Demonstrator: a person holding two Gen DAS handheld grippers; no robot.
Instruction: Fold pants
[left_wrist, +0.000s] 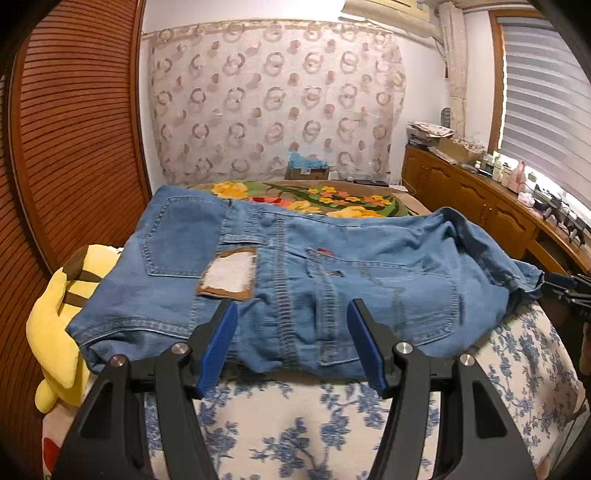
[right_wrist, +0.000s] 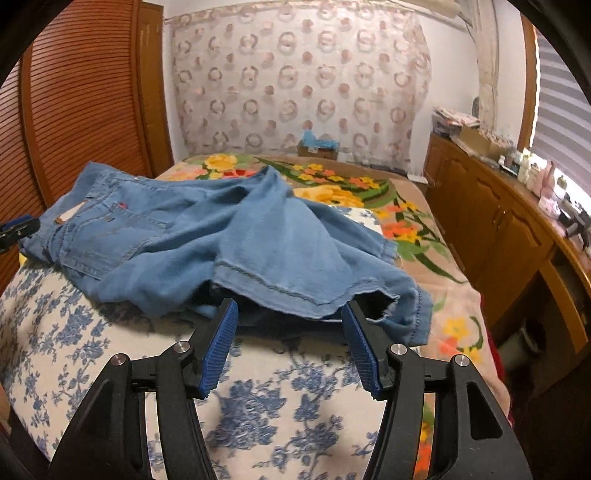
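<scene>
Your jeans (left_wrist: 295, 273) lie bunched on the blue-flowered bedspread (left_wrist: 295, 424); denim is heavy, limp, grippy. Left gripper (left_wrist: 293, 343) gapes wide at the waistband, holding nothing; right gripper (right_wrist: 290, 345) gapes wide, empty, at the leg hems (right_wrist: 314, 295) — pinch stitched edges

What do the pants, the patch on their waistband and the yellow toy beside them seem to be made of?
Pants: blue denim, faded and matte; woven look, heavy stitched seams, frayed hem in the right view.
Patch: probably leather or an imitation; brown edge, its pale middle looks worn.
Toy: soft plush, judging by its rounded, matte yellow surface.
</scene>
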